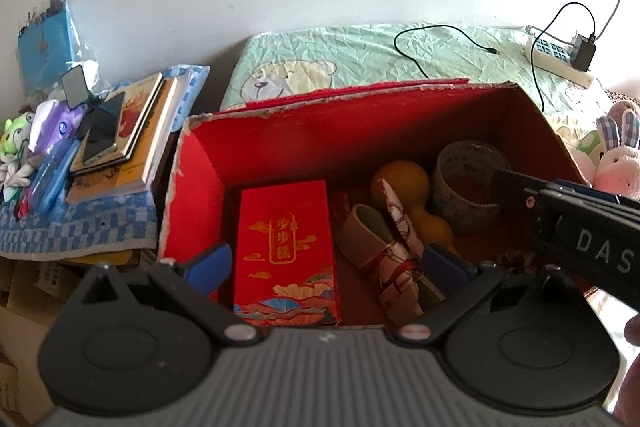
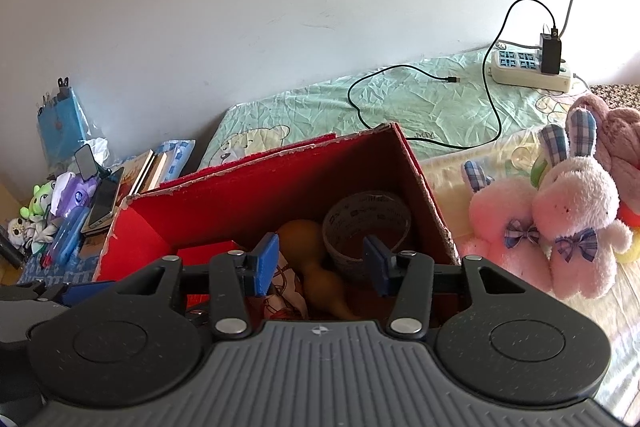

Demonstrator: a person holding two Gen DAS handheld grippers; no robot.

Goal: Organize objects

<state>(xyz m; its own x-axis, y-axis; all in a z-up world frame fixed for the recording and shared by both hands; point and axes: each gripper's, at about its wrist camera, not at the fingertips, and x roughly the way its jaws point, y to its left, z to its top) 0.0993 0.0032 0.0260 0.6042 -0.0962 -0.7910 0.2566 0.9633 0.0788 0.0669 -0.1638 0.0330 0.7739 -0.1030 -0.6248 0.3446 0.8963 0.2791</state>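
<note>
An open red cardboard box (image 1: 280, 143) (image 2: 224, 203) stands on the bed. Inside lie a red printed carton (image 1: 286, 247), a yellow gourd (image 1: 404, 187) (image 2: 316, 259), a roll of tape (image 1: 466, 179) (image 2: 366, 223) and a patterned folded item (image 1: 400, 267). My left gripper (image 1: 328, 265) hovers over the box's near side, open, with nothing between its blue pads. My right gripper (image 2: 320, 263) is open above the gourd and the tape roll, also holding nothing. The right gripper's black body (image 1: 568, 223) reaches in from the right in the left wrist view.
Left of the box a blue checked cloth (image 1: 80, 227) carries books (image 1: 140, 131), a phone (image 1: 102, 131), a small mirror (image 1: 76, 85) and small toys (image 1: 16, 143). Pink plush rabbits (image 2: 560, 219) sit to the right. A power strip (image 2: 528, 67) with a black cable (image 2: 400, 99) lies behind.
</note>
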